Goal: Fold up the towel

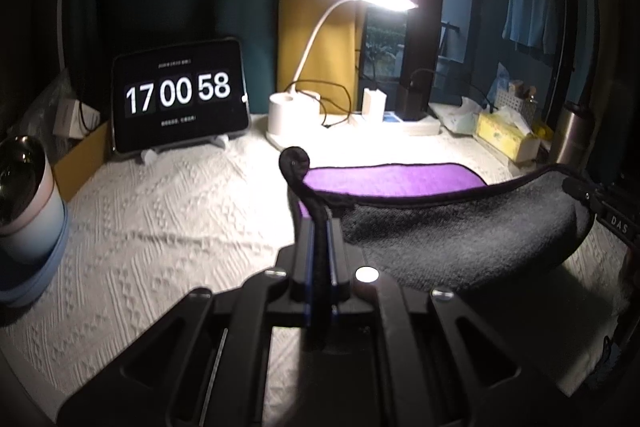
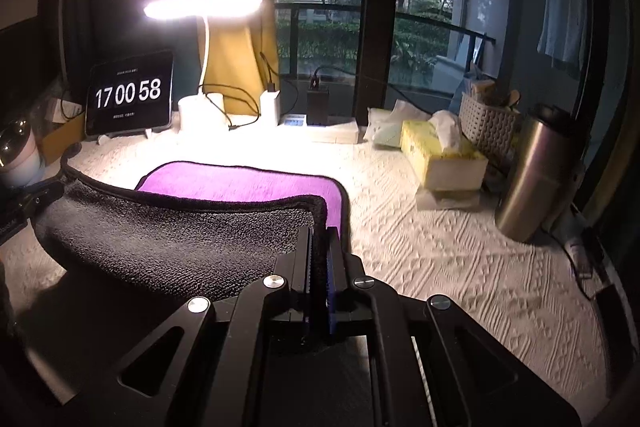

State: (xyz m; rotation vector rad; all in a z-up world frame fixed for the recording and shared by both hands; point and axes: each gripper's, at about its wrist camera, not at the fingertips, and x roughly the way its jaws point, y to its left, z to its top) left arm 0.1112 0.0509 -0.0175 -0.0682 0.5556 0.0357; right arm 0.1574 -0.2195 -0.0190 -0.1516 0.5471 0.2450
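— Towel (image 1: pixel 460 223), purple one side, grey the other: where is it?
— Half lifted off the white textured tablecloth (image 1: pixel 160 219), near edge slung between both tongs.
— Their grip?
— Left gripper (image 1: pixel 320 223) and right gripper (image 2: pixel 319 239) each pinch a near corner

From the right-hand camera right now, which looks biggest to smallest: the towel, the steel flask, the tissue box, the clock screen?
1. towel, by far the largest.
2. steel flask.
3. yellow tissue box and clock screen: these look about alike, and the screen stands farther back, so I would not rank them.
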